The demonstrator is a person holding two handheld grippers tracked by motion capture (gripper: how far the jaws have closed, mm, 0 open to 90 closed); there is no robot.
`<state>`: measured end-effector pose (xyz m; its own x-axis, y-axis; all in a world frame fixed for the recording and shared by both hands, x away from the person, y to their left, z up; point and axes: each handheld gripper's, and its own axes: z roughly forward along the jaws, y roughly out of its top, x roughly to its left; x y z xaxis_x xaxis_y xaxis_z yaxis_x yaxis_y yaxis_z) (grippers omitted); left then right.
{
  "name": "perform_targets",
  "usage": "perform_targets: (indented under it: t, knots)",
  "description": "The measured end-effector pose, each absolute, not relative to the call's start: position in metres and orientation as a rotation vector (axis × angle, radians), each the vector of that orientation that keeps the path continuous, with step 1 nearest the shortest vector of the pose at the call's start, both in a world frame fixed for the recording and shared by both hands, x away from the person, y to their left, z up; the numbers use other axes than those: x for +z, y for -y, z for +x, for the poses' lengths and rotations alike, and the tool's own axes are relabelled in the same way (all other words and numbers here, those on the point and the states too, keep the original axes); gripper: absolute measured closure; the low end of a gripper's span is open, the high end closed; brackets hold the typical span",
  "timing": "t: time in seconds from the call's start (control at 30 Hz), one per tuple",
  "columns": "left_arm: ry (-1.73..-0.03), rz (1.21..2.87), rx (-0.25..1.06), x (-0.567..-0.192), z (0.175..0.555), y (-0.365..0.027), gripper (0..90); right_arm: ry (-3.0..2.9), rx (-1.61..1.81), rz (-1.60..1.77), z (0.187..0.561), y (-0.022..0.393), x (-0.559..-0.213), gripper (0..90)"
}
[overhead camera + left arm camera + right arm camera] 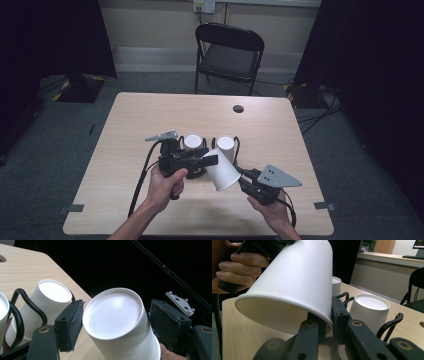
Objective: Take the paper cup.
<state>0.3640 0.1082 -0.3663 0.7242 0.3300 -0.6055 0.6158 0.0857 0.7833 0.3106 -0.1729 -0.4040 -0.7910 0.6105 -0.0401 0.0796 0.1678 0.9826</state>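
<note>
Paper cup point(221, 169) | pinched by right hand-held gripper point(243, 179) | wooden table point(140, 112) | dark curtains point(47, 35)

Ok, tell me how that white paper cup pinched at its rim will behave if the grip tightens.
The white paper cup looks thin-walled, so its rim would probably buckle between the right gripper jaws. It seems empty, open end showing nothing inside, so likely very light. Held tilted by one wall, it may pivot or slip; the left gripper jaws flank its base.

Both black grippers, left gripper point(200, 159) and right gripper point(239, 172), carry grey three-cornered plates and trailing cables.
</note>
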Motion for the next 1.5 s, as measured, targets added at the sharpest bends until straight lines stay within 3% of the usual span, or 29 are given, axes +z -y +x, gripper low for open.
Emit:
perform_targets:
  t: [0.63, 0.83, 1.5]
  knots:
    - [-0.818, 1.538, -0.067, -0.364, 0.364, -0.116, 26.6, -2.161, 1.610, 0.714, 0.313, 0.176, -0.404, 84.2]
    - [-0.764, 1.646, 0.090, -0.364, 0.361, -0.119, 25.6, -2.210, 1.566, 0.758, 0.317, 0.177, -0.407, 84.2]
    - [-0.663, 1.808, 0.228, -0.390, 0.352, -0.144, 26.7, -2.386, 1.480, 0.912, 0.329, 0.177, -0.412, 84.2]
